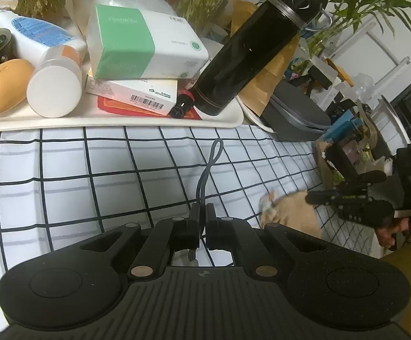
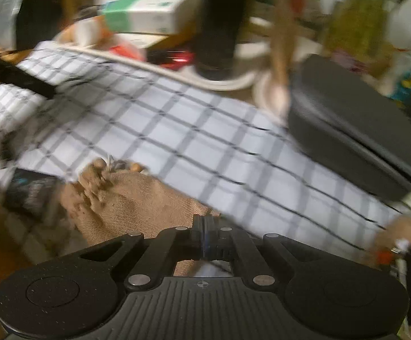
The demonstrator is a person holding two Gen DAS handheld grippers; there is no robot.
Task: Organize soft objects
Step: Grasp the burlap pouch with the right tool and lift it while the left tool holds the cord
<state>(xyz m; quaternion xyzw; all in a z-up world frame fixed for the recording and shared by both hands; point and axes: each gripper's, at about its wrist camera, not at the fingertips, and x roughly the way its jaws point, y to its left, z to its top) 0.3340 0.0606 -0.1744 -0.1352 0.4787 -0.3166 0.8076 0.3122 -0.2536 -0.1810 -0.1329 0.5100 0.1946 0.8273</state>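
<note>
Left claw [image 1: 202, 212] pinches a thin grey cord loop [image 1: 209, 167] above the black-gridded white cloth [image 1: 92, 170]. Right claw [image 2: 205, 226], fingers pressed together, appears clamped on the coarse tan burlap pouch [image 2: 137, 198] at the cloth's edge, though blur hides the contact. Behind, a cream tray [image 1: 120, 120] holds a glossy black cylindrical flask [image 1: 250, 45] and a green-and-white box [image 1: 140, 42].
</note>
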